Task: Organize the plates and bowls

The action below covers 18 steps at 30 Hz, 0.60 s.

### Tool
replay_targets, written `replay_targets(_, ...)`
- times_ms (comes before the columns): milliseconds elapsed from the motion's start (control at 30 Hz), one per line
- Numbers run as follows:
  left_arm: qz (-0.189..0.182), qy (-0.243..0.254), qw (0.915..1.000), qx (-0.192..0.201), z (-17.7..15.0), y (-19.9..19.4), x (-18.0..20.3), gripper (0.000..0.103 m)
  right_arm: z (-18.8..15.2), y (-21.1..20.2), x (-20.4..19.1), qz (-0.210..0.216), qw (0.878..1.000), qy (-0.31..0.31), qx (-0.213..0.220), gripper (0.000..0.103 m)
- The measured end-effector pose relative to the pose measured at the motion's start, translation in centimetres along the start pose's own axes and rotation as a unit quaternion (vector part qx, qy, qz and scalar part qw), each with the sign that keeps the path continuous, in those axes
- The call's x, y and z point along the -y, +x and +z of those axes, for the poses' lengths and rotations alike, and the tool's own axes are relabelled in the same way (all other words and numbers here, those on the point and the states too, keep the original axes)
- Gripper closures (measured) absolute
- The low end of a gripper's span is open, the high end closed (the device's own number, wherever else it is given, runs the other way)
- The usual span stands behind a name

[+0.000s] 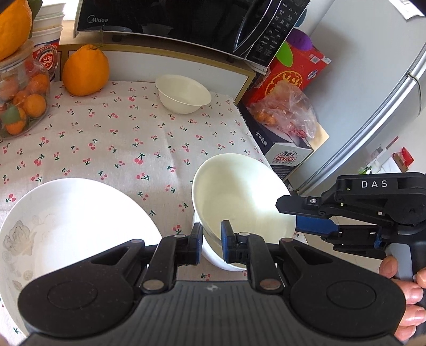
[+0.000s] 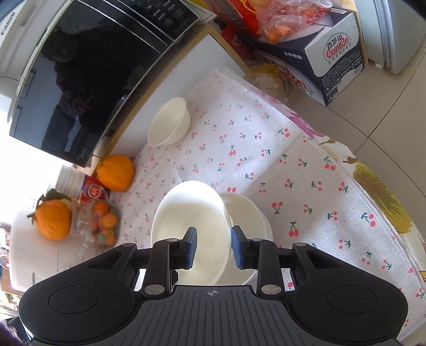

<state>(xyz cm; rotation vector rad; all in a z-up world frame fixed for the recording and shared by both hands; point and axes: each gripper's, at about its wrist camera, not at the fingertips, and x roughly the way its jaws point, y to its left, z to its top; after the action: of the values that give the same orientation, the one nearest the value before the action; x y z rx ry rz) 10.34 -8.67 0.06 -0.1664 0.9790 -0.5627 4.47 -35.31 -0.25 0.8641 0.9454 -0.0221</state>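
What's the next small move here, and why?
Probably lower the left tongs so the tilted bowl settles level into the bowl under it. It leans half-nested there, its near rim pinched by the left tongs, while the right tongs straddle the far rim without visibly pressing.

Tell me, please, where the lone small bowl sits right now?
The small bowl sits at the cloth's far edge, just below the microwave, right of the big orange.
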Motion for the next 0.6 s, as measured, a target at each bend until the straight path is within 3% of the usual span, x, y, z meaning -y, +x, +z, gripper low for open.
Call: replay_targets(600,0.010,0.013,0.9994,-0.030,-0.7,1.2,0.1,0.087,-0.2,1.2,0.4,-0.035,0.999,-0.015,-0.016,0.073)
